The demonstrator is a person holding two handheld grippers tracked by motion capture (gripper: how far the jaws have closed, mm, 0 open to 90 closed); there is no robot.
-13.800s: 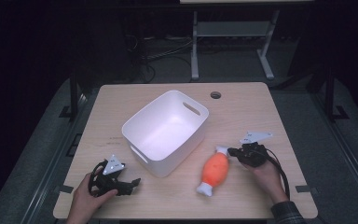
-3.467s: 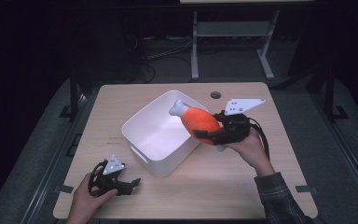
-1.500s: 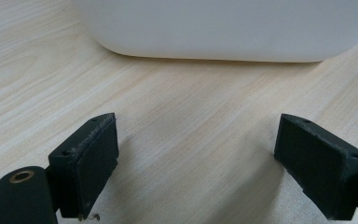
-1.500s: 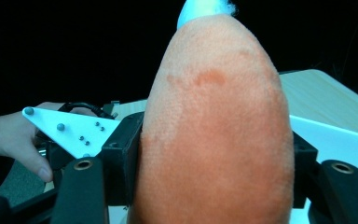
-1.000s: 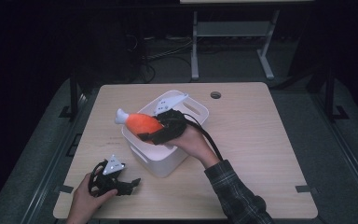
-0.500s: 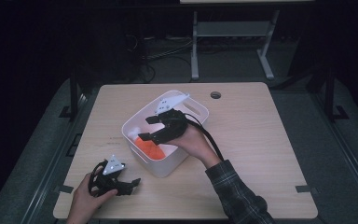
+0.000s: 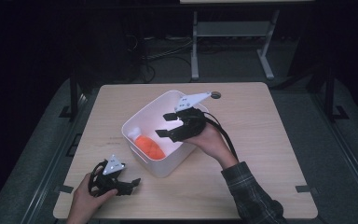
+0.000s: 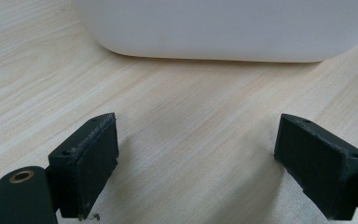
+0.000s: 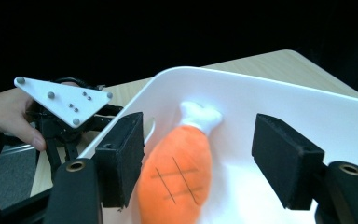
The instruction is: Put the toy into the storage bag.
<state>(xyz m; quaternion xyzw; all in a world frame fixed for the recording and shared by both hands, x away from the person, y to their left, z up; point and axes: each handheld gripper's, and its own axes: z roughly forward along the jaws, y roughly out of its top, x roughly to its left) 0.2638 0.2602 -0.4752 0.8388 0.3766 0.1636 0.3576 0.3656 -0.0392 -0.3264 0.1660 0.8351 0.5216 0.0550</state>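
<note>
Right claw point(image 7: 166, 125) sits over the white bin point(image 7: 142, 114), jaws wide apart, nothing between them. The grey plate on top of it points toward 1 o'clock. The right hand point(image 7: 208, 138) grips it from the 4 o'clock side of the bin, plaid sleeve point(image 7: 251, 196) trailing off toward the worktop's near edge.

Orange plush drumstick point(image 7: 149, 145) lies flat on the bin floor, in the 8 o'clock corner, white knob end toward 10 o'clock. In the right gripper view the drumstick point(image 9: 179, 170) lies below and between the open jaws; touching or not, cannot tell. It has a dark crosshatch stitched on the body.

Bin sits mid-worktop point(image 7: 261, 121), turned diagonal, one corner pointing at 6 o'clock.

Left claw point(image 7: 133, 182) rests on the worktop at about 7 o'clock from the bin, near its corner but apart. Left hand point(image 7: 85, 200) is wrapped around its body. Jaws wide, empty: the left gripper view shows bare wood between the pads point(image 8: 86, 163) and the bin's outer wall point(image 8: 223, 28) just ahead.

Small round hole point(image 7: 215, 95) in the worktop at 1 o'clock from the bin.
</note>
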